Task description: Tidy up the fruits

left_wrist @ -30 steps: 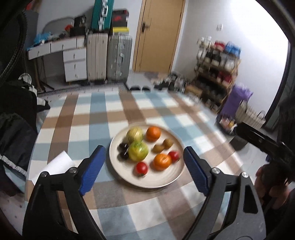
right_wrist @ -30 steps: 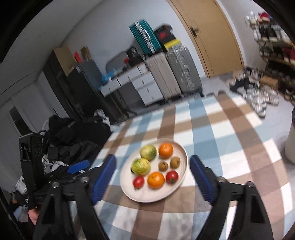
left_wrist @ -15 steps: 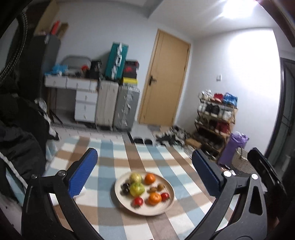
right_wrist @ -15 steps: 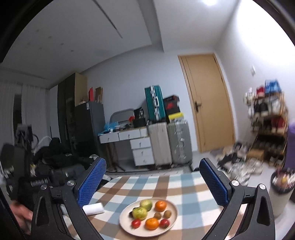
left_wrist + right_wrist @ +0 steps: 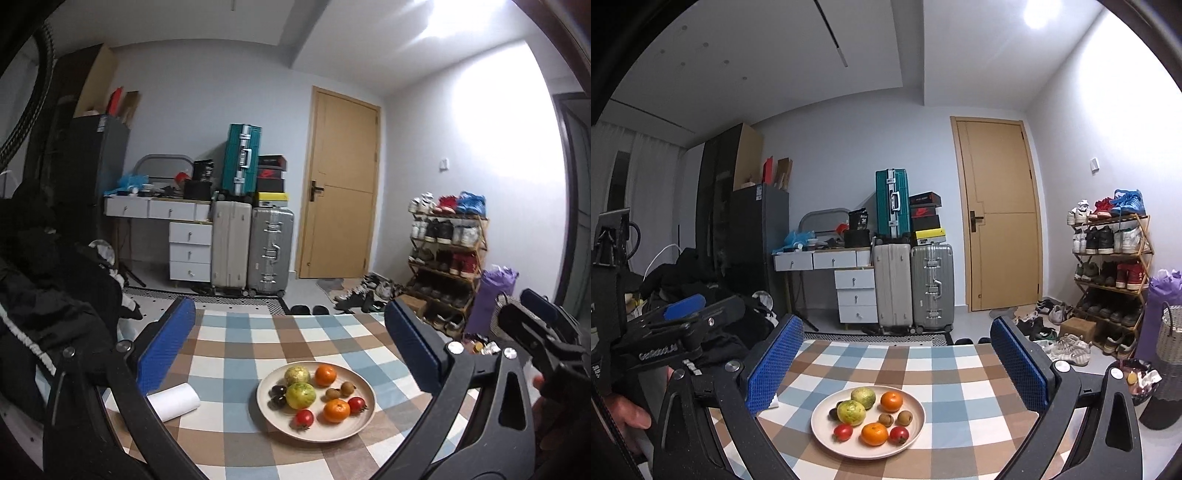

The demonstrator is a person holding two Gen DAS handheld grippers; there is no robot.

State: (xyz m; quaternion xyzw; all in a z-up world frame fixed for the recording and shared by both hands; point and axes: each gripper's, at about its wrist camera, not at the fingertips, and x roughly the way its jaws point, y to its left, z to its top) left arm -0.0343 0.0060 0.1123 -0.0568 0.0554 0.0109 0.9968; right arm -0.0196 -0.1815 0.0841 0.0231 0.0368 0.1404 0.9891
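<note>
A beige plate (image 5: 364,422) (image 5: 916,432) on the checked tablecloth holds two green-yellow guavas (image 5: 301,395) (image 5: 851,411), two oranges (image 5: 337,410) (image 5: 874,434), two red tomatoes (image 5: 304,418) (image 5: 843,431), two brown kiwis (image 5: 348,387) (image 5: 905,417) and dark fruit (image 5: 277,397). My left gripper (image 5: 291,350) is open and empty, held high and back from the plate. My right gripper (image 5: 897,362) is open and empty, also raised above the near table edge. Each gripper shows at the side of the other's view.
A white paper roll (image 5: 173,400) lies on the table left of the plate. Dark clothes (image 5: 48,306) pile at the left. Suitcases (image 5: 271,251), a drawer desk (image 5: 188,243), a door (image 5: 338,192) and a shoe rack (image 5: 448,251) stand beyond the table.
Both grippers have lifted up and back from close over the plate, so the plate looks smaller and lower and more of the room shows. The fruit has not moved.
</note>
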